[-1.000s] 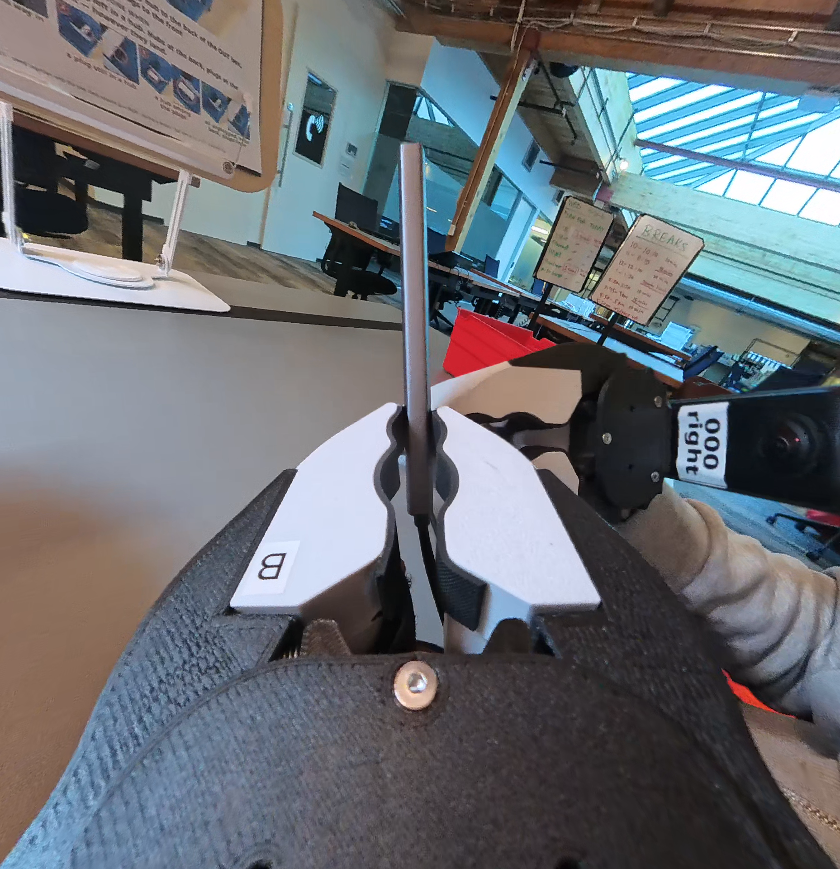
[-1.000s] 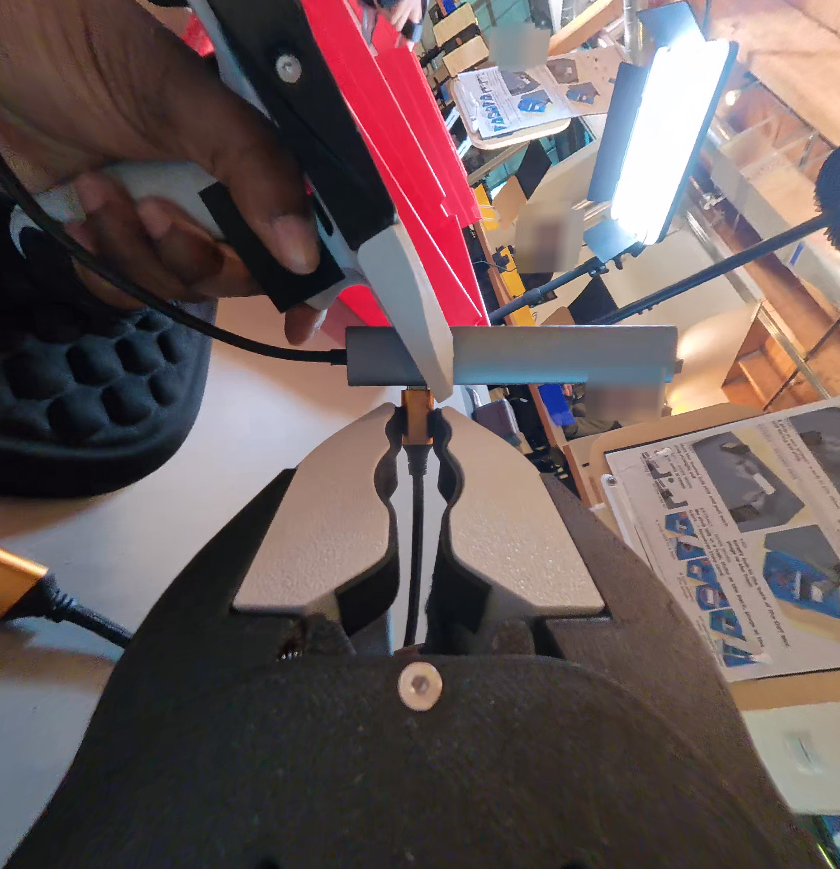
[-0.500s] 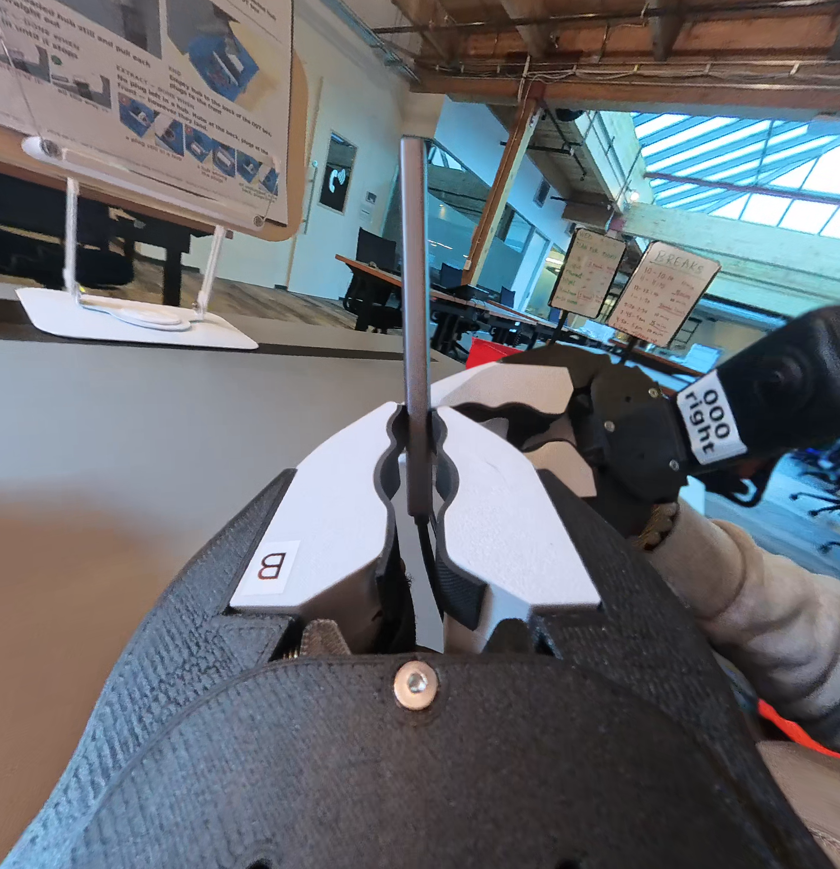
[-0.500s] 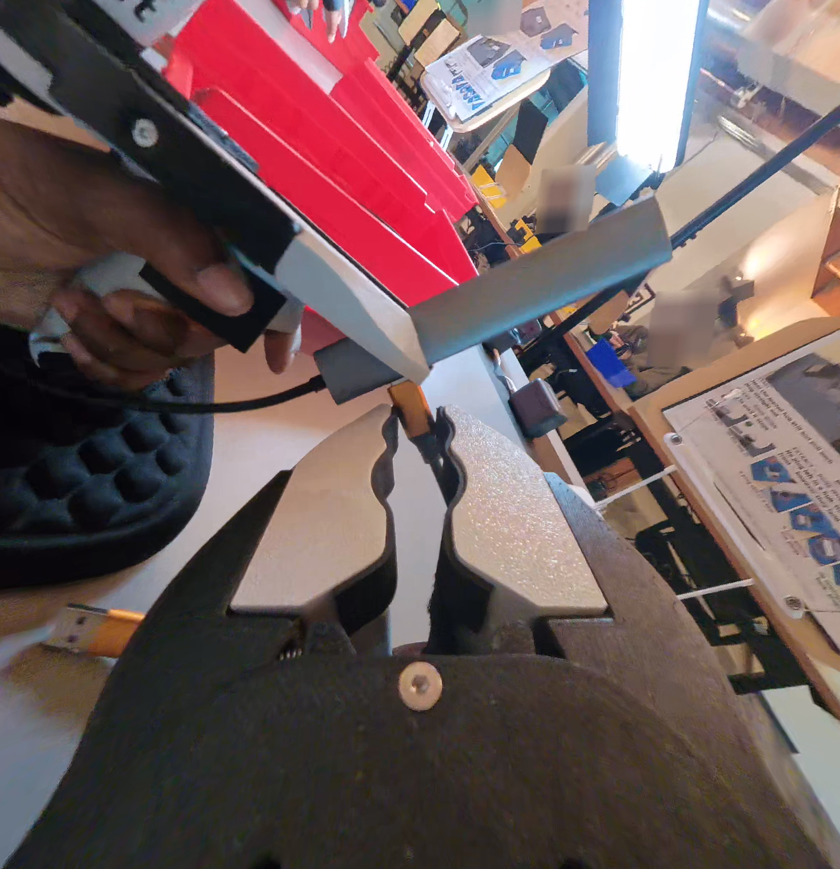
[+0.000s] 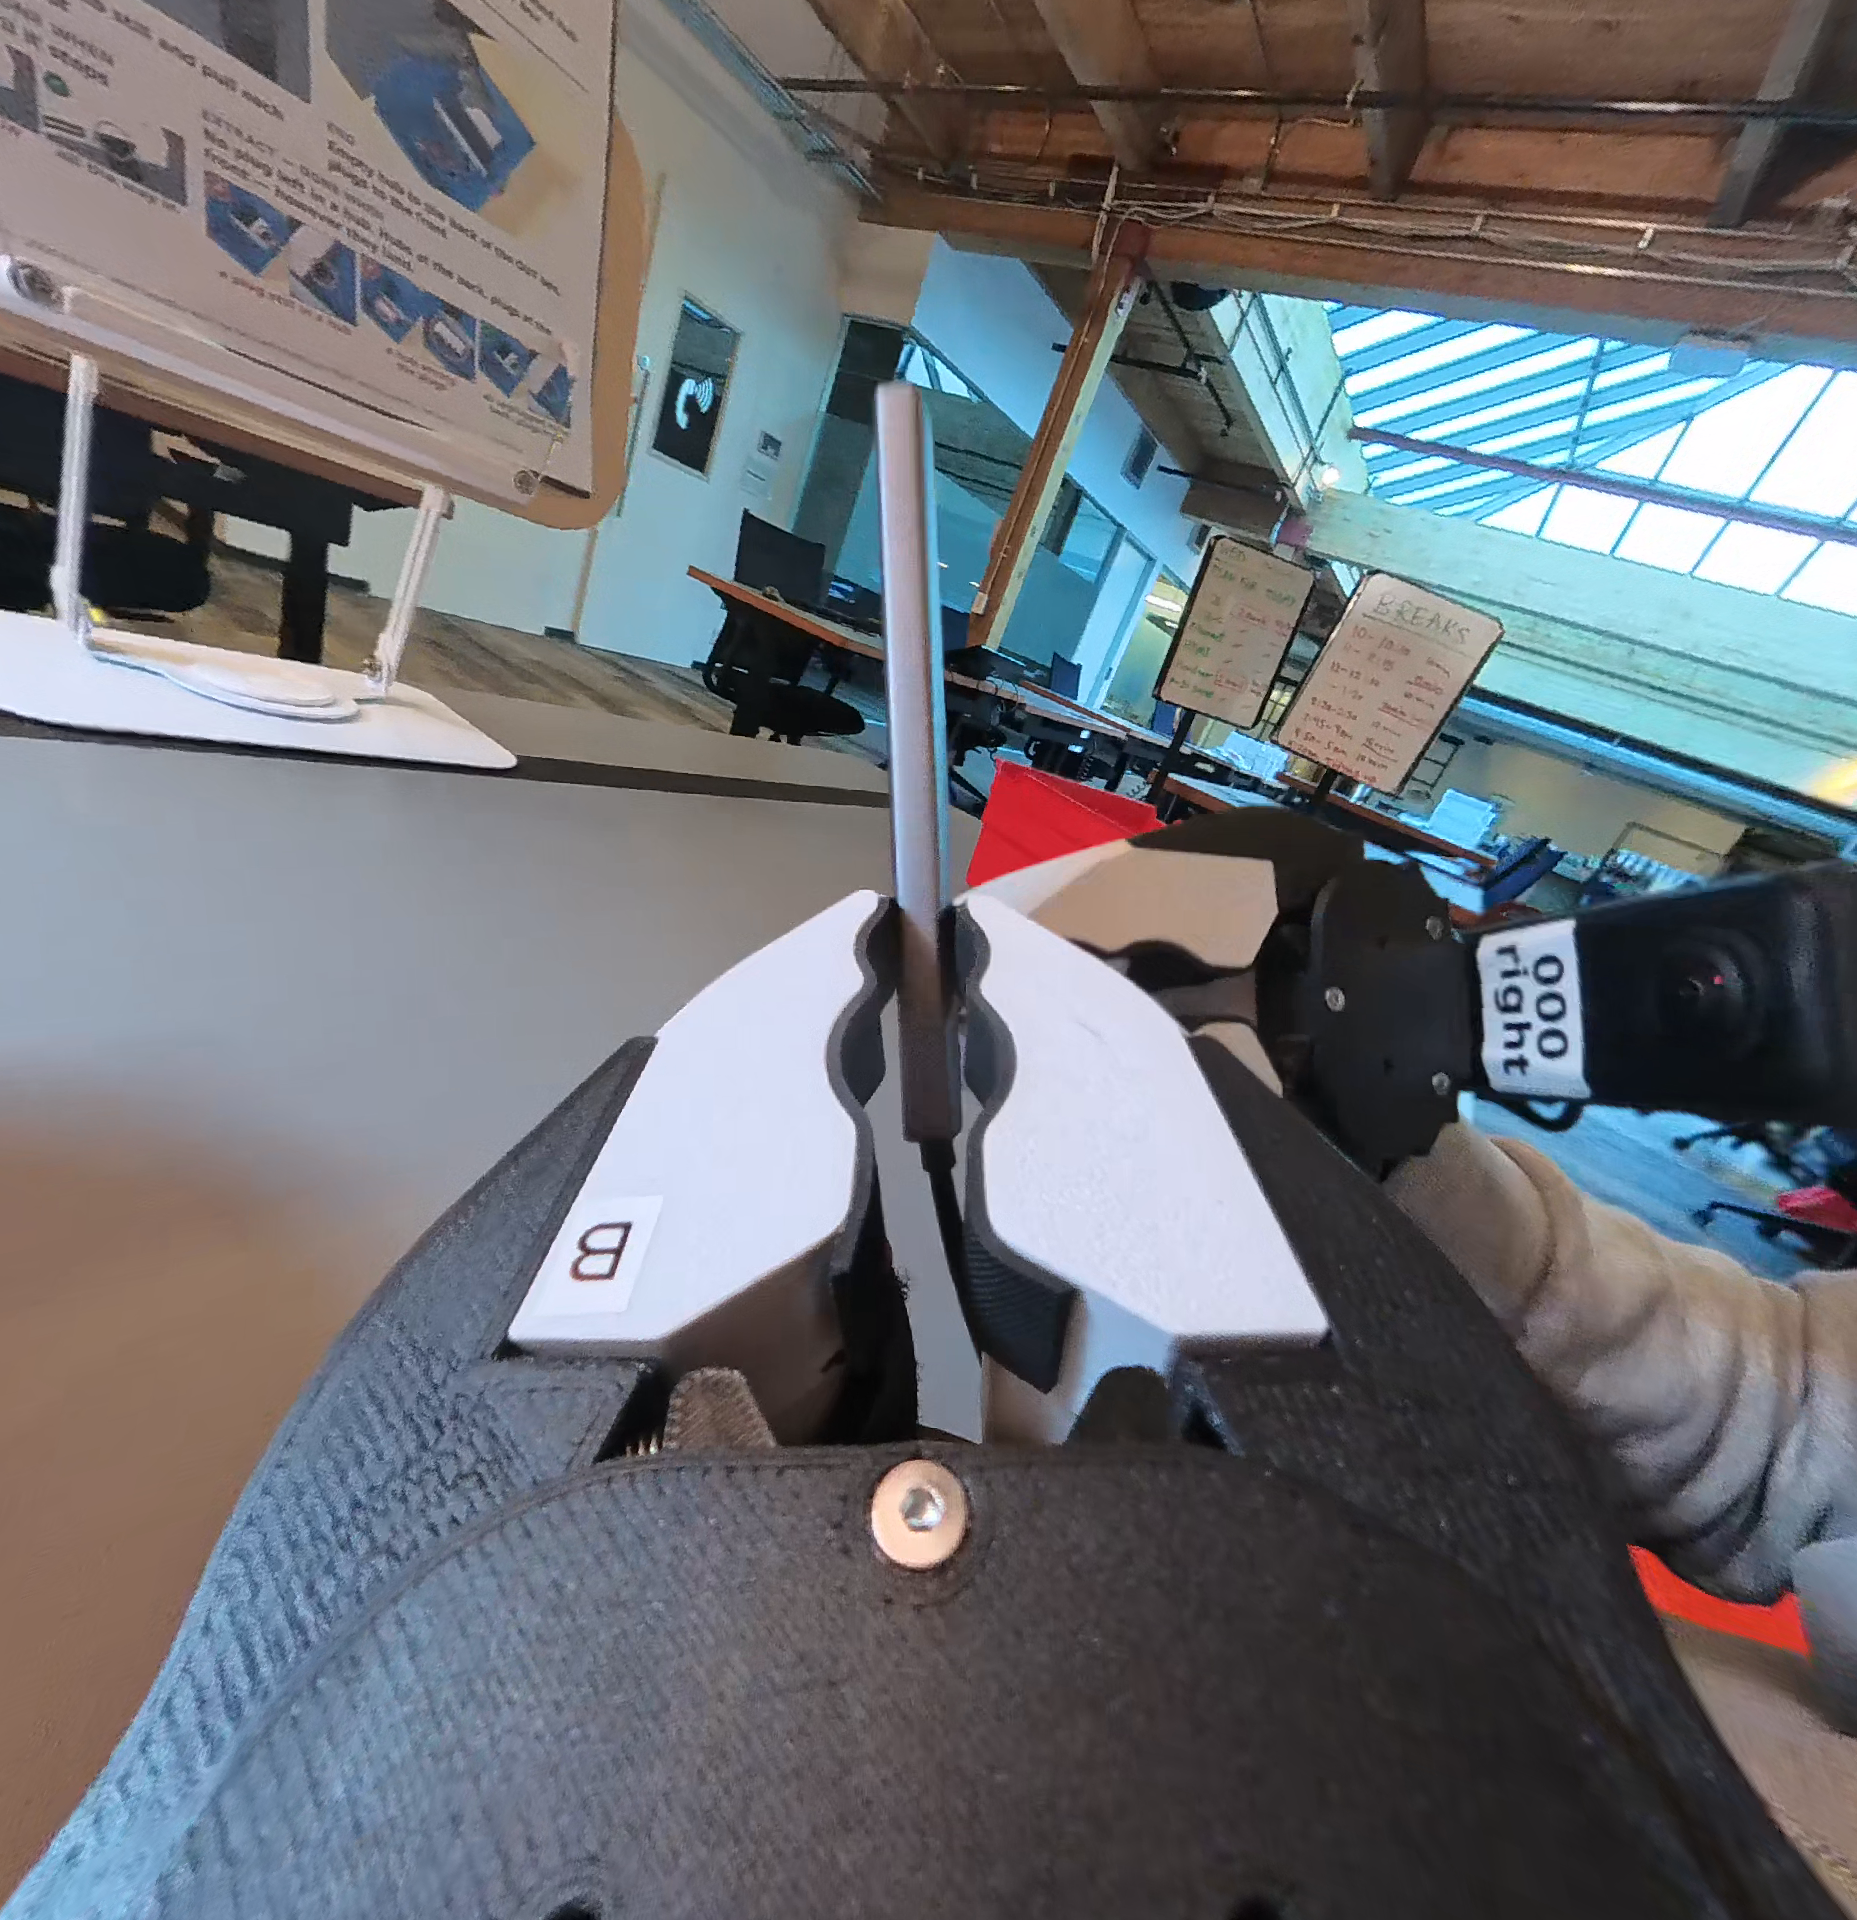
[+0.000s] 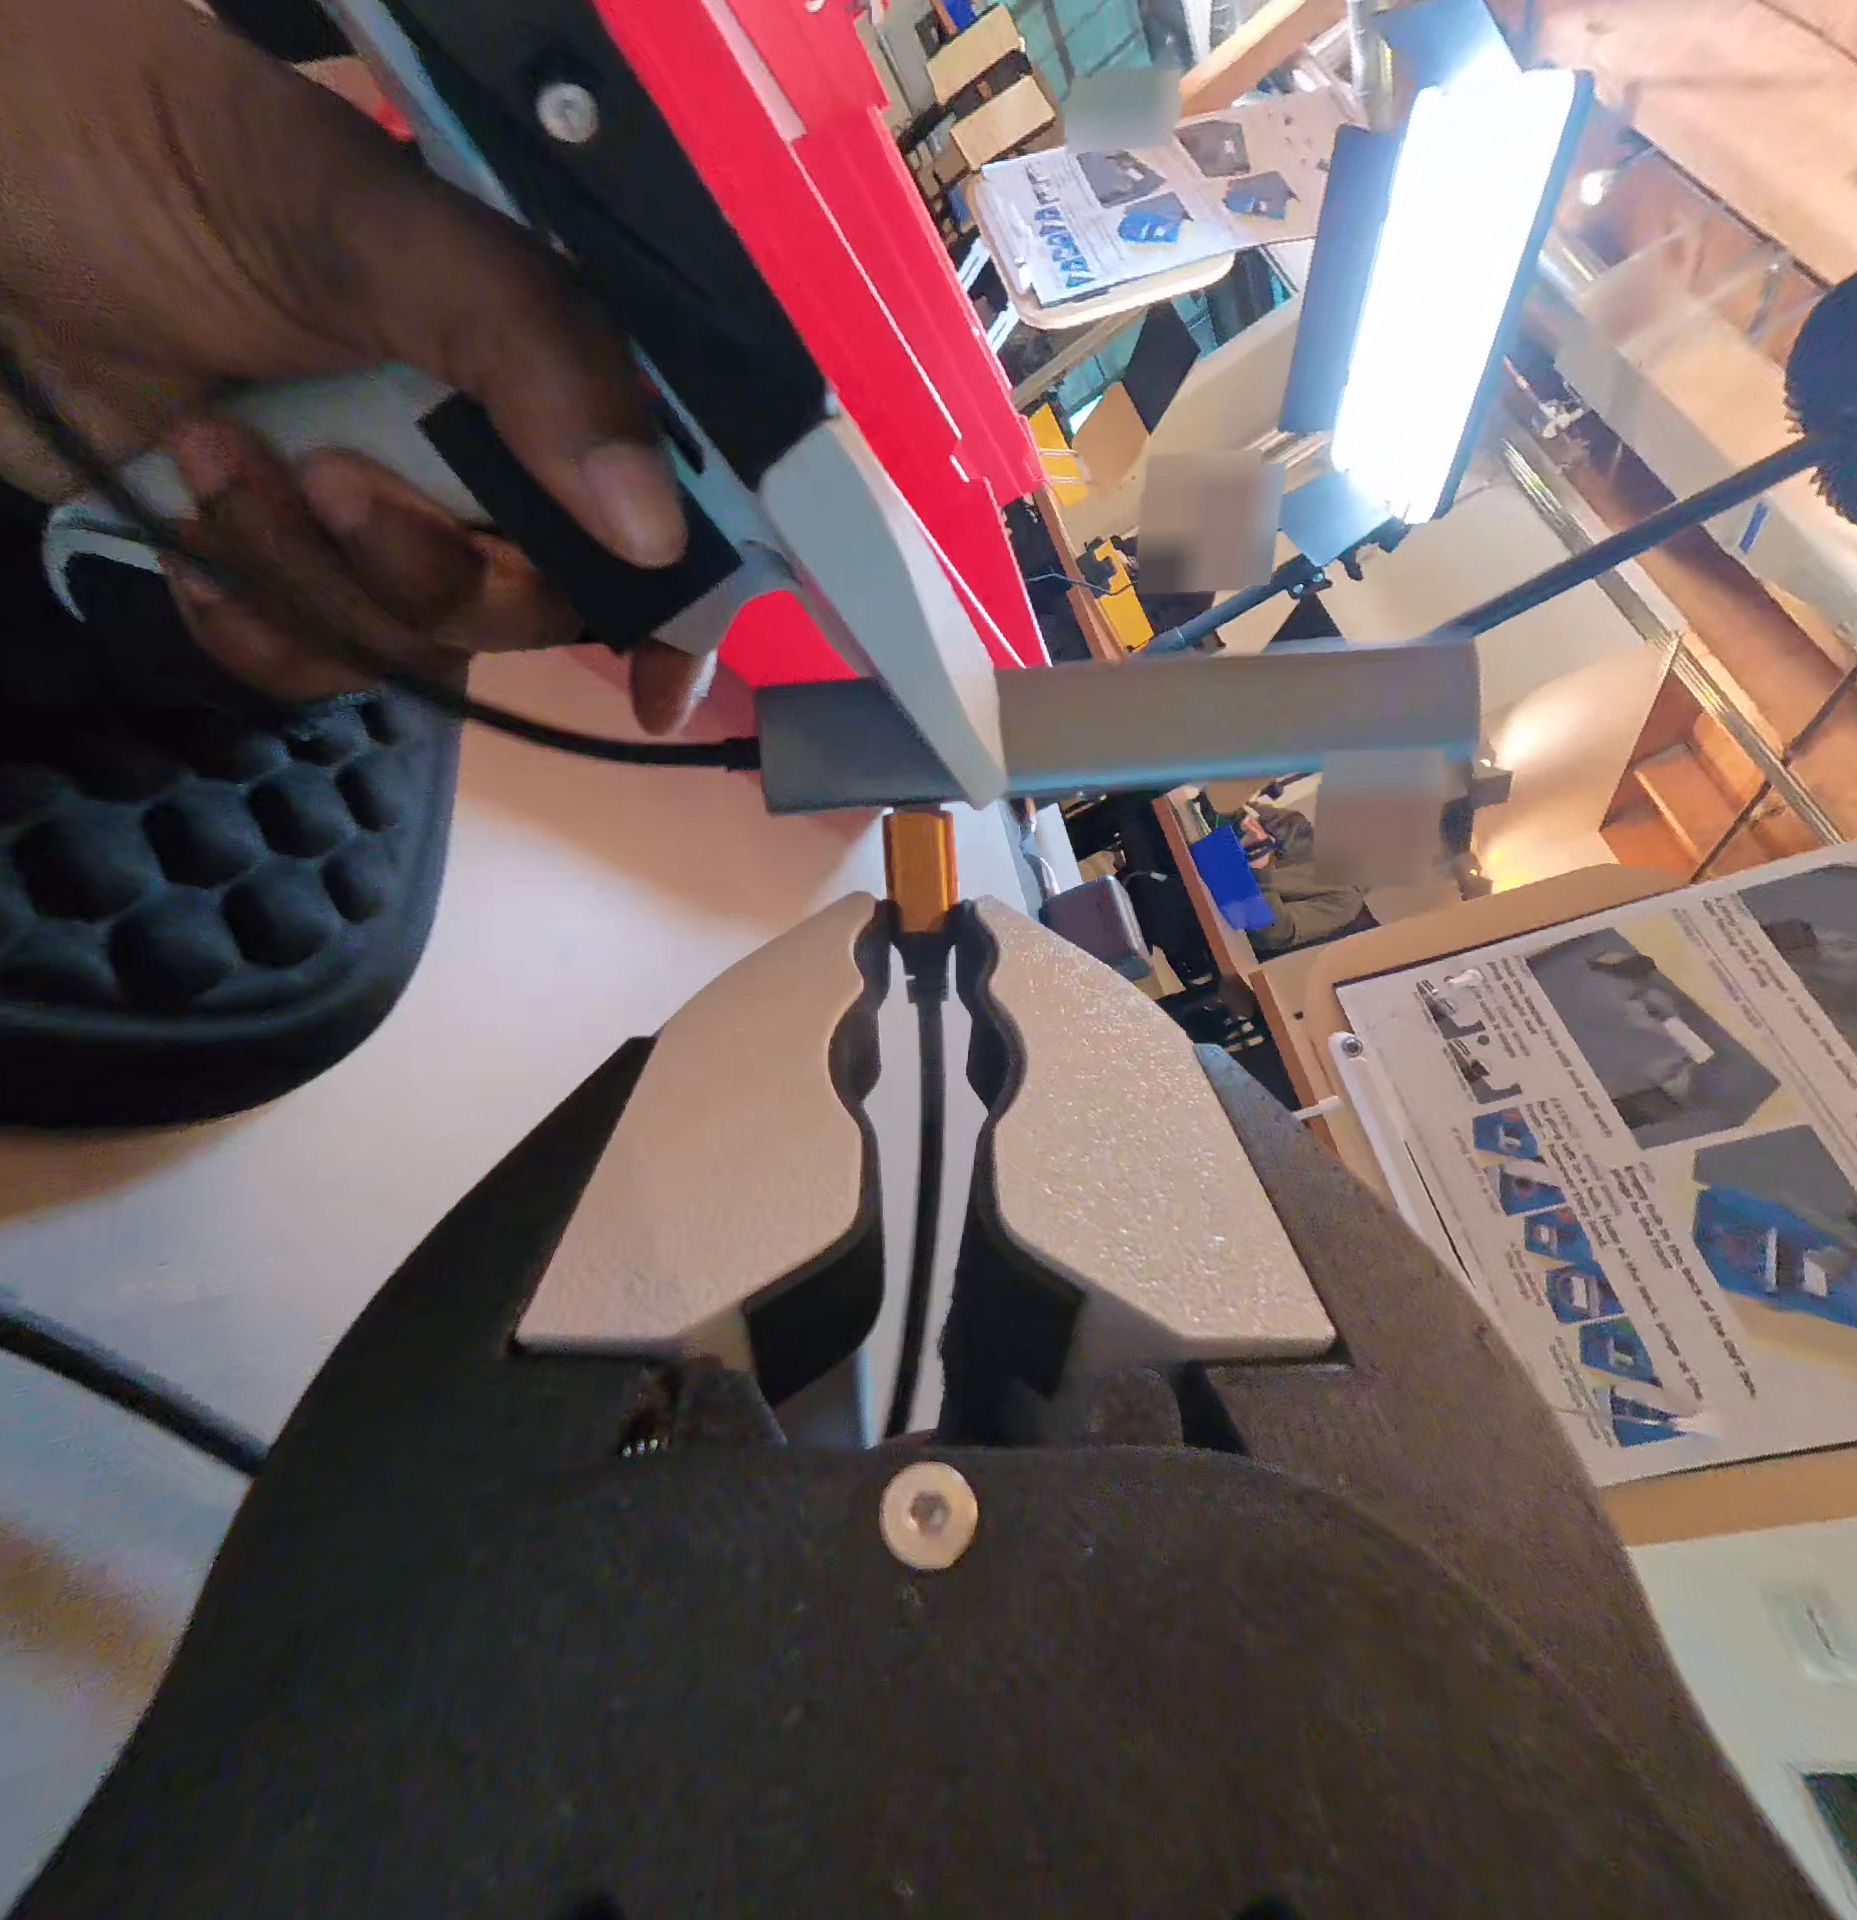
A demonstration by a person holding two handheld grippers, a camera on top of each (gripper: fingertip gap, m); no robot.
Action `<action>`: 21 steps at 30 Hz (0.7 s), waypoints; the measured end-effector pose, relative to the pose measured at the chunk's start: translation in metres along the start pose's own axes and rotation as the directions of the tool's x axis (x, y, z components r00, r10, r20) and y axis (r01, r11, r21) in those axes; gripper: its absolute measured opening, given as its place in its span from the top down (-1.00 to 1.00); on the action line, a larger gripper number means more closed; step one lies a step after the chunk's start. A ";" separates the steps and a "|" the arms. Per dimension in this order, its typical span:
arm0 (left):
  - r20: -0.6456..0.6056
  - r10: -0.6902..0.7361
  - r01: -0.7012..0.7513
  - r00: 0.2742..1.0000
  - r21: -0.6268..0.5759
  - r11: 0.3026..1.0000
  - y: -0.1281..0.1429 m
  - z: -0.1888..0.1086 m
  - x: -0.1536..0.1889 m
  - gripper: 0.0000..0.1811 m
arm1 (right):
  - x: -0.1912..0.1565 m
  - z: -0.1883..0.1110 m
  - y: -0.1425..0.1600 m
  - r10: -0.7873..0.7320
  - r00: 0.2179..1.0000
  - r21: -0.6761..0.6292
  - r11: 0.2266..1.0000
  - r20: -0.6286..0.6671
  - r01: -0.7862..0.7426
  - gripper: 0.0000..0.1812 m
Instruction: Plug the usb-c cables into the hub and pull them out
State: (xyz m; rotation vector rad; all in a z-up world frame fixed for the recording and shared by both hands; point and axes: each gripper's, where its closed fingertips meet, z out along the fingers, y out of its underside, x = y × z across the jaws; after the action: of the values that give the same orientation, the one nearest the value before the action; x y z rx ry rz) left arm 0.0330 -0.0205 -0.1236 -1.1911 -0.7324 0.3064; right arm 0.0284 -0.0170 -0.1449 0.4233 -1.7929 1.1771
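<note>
My left gripper (image 5: 916, 914) is shut on the grey hub (image 5: 908, 644), which stands edge-on between its tips and is held above the table. In the right wrist view the hub (image 6: 1236, 717) lies level, clamped by a left gripper finger (image 6: 882, 603), and its black lead runs off to the left. My right gripper (image 6: 919, 914) is shut on the orange usb-c plug (image 6: 919, 868), whose black cable (image 6: 924, 1195) runs back between the jaws. The plug points up and meets the hub's lower edge; its metal tip is hidden. The right gripper (image 5: 1360, 997) also shows in the left wrist view.
A person's hand (image 6: 311, 343) holds the left gripper. Red bins (image 6: 862, 239) stand behind the hub. A black dimpled pad (image 6: 176, 862) lies on the table (image 6: 550, 997) at the left. Another black cable (image 6: 103, 1382) crosses the table. An instruction sheet on a stand (image 6: 1651, 1164) is at the right. Only a small space, under 4 cm, lies between the two pairs of fingers.
Half a second ago the hub and the plug were tilted against each other. Now the hub is level again and the plug stands straight under it.
</note>
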 end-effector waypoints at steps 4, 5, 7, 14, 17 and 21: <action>0.014 0.057 -0.057 0.998 -0.001 0.998 0.000 0.002 0.003 0.89 | 0.011 -0.001 0.005 0.056 0.998 -0.005 0.998 -0.024 -0.056 0.86; 0.021 0.061 -0.061 0.998 -0.003 0.998 0.000 0.002 0.003 0.89 | 0.011 -0.001 0.005 0.062 0.998 -0.011 0.998 -0.028 -0.063 0.86; 0.034 0.058 -0.058 0.998 0.004 0.998 -0.001 0.001 0.000 0.90 | 0.010 0.002 0.005 0.074 0.997 -0.023 0.997 -0.037 -0.075 0.86; -0.020 -0.081 0.082 0.997 0.036 0.996 -0.005 -0.005 -0.005 0.90 | -0.007 0.001 -0.003 0.076 0.997 -0.014 0.997 0.025 -0.076 0.88; -0.028 -0.083 0.084 0.996 0.029 0.996 -0.004 -0.004 -0.004 0.89 | -0.004 -0.001 -0.001 0.074 0.997 -0.023 0.997 0.038 -0.073 0.88; -0.024 -0.038 0.039 0.999 0.015 0.999 -0.002 -0.001 0.000 0.89 | 0.008 -0.004 0.006 0.069 0.998 -0.041 0.997 0.004 -0.069 0.87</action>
State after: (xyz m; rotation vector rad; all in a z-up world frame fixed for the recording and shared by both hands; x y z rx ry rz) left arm 0.0333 -0.0222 -0.1217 -1.1625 -0.7300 0.2649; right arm 0.0225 -0.0096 -0.1411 0.3438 -1.8461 1.1855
